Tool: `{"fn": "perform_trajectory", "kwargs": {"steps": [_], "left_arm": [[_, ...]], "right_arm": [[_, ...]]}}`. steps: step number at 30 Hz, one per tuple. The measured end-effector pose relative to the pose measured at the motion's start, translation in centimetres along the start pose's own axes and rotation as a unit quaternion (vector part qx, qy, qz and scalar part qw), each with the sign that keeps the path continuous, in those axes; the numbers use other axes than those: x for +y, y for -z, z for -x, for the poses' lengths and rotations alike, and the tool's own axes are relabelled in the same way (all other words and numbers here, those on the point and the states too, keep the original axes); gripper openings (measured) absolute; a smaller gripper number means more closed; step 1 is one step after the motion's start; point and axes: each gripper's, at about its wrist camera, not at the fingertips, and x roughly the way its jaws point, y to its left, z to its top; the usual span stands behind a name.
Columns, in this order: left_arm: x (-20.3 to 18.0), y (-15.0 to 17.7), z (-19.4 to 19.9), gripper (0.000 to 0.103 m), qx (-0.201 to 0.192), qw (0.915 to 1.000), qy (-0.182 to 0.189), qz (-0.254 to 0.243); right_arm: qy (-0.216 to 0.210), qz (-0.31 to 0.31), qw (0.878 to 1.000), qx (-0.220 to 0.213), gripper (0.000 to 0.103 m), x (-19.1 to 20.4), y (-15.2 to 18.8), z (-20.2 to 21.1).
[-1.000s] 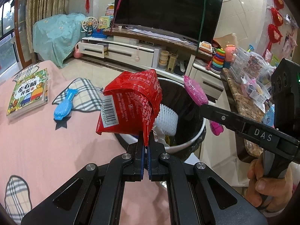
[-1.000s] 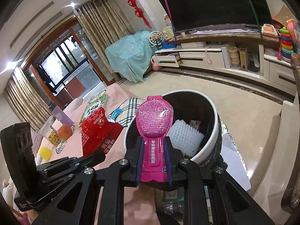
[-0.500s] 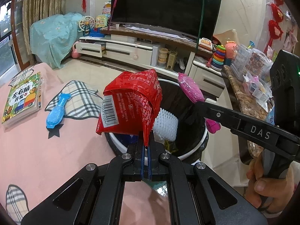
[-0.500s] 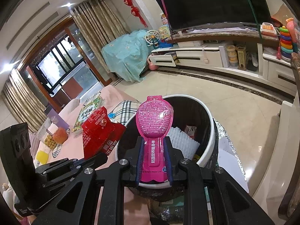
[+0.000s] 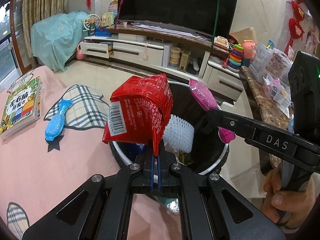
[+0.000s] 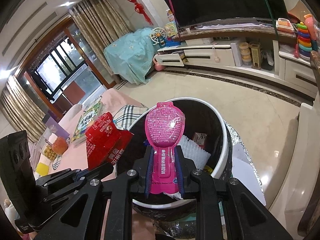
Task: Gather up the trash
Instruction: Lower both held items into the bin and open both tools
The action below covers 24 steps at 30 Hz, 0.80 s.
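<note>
My left gripper (image 5: 155, 156) is shut on a red snack wrapper (image 5: 140, 110) and holds it over the near rim of a black trash bin (image 5: 218, 160) with a white rim. My right gripper (image 6: 164, 161) is shut on a pink spoon-shaped packet (image 6: 164, 128), held above the bin (image 6: 224, 132). The pink packet (image 5: 202, 98) and the red wrapper (image 6: 100, 138) each show in the other view. White foam netting (image 5: 180, 130) and other trash lie inside the bin. A blue spoon-shaped packet (image 5: 55, 120) lies on the pink tablecloth.
A children's book (image 5: 20, 106) lies at the table's left. Fruit (image 6: 59, 142) and a yellow item (image 6: 43, 168) sit farther along the table. A TV stand (image 5: 140, 48) with toys stands across the tiled floor. A stone counter (image 5: 266, 104) with clear boxes is at the right.
Both grippers have moved forward with their packets, so the bin now lies closer and more directly under them. Both stay shut.
</note>
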Motion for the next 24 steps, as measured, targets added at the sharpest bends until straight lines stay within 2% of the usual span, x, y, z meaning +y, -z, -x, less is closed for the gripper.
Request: {"fn": "perform_trajectory", "kwargs": {"steps": [24], "left_arm": [[0.03, -0.27, -0.98, 0.002, 0.008, 0.9999, -0.007, 0.001]], "right_arm": [[0.002, -0.009, 1.000, 0.007, 0.021, -0.39, -0.77, -0.91]]}}
